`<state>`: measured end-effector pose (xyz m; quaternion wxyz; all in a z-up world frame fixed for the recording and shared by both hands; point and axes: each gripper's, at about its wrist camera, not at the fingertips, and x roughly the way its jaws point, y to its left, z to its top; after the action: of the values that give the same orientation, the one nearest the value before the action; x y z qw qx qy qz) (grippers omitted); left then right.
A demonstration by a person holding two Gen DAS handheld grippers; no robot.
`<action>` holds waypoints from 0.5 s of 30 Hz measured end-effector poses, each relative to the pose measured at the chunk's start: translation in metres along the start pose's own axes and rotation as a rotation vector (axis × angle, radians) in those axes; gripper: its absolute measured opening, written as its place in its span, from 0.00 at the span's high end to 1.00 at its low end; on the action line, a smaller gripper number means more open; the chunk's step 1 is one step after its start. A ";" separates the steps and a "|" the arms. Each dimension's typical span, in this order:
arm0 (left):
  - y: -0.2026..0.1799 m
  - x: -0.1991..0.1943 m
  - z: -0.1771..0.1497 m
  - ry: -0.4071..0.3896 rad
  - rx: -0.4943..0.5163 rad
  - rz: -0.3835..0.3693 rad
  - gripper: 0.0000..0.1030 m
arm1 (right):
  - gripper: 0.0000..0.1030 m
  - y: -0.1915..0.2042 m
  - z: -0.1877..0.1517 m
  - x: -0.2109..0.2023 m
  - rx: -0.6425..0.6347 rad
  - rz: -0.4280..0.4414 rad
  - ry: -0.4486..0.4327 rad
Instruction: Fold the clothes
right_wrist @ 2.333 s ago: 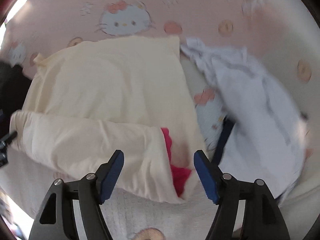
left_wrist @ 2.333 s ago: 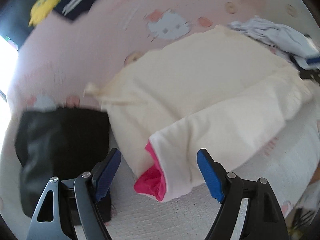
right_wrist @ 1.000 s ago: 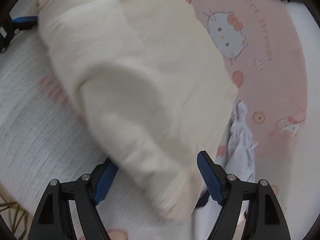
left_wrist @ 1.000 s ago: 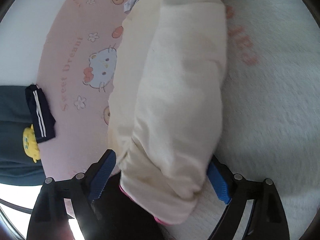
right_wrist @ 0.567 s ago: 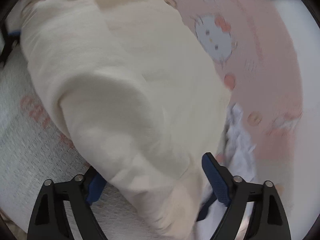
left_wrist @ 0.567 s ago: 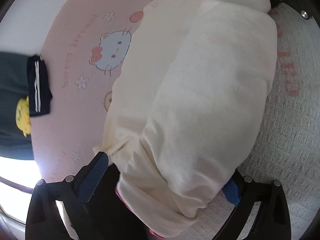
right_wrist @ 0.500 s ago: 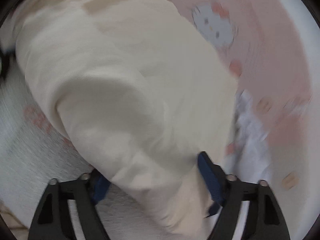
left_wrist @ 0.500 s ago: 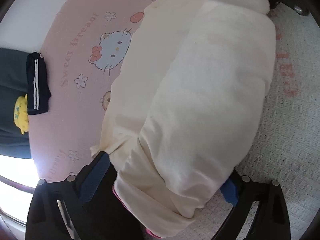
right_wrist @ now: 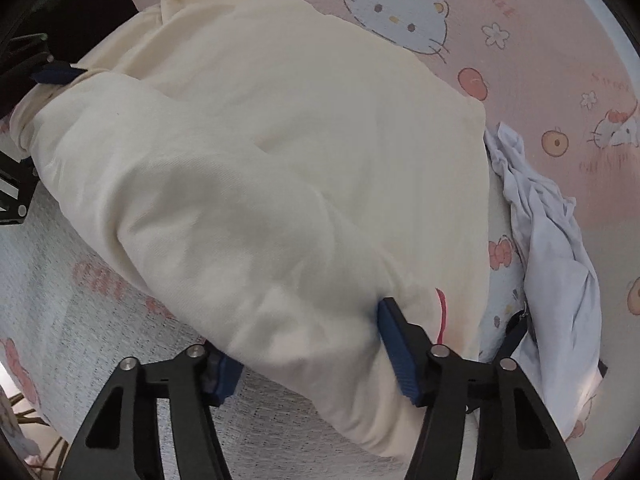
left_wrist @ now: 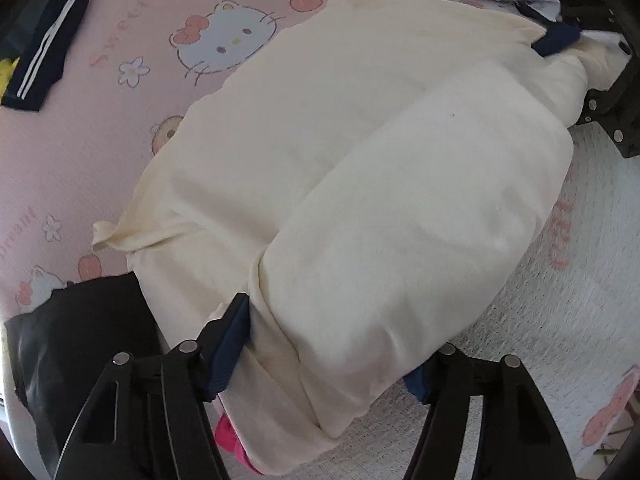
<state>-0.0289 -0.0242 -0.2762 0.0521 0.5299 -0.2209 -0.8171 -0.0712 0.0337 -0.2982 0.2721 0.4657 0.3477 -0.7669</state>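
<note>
Two claws were squeezing one big cream garment (left_wrist: 360, 184) from its two ends. It lay in a thick, puffy fold on a bed. Under it were a pink cat-print sheet (left_wrist: 120, 92) and a white knit blanket (left_wrist: 540, 360), with the pink sheet on the far side of the garment and the white blanket on the near side.

The left claw (left_wrist: 324, 356) was closing on one end of the cream garment. Its blue pads pushed into the cloth on both sides, so the fold was caught between them. A bit of bright pink cloth (left_wrist: 228, 436) peeked out from under that end.

The right claw (right_wrist: 308, 352) was closing on the other end of the cream garment. Its blue pads also dug into the soft cloth, and the fold bulged between them. A thin pink line (right_wrist: 442, 312) showed on the garment close to one pad.

A black garment (left_wrist: 80, 340) lay just beside the cream garment at the left claw's end. A crumpled pale blue garment (right_wrist: 552, 240) lay just beside it at the right claw's end. A dark folded piece with white stripes (left_wrist: 44, 52) lay well apart from the cream garment on the pink sheet.
</note>
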 end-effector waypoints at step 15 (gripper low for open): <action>0.022 -0.050 -0.020 0.071 -0.249 -0.110 0.64 | 0.74 0.001 -0.008 -0.052 0.095 0.112 0.029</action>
<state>0.0072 -0.0340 -0.2321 0.0807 0.5593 -0.0864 -0.8205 -0.0449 0.0444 -0.2538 0.2872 0.5078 0.2883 -0.7593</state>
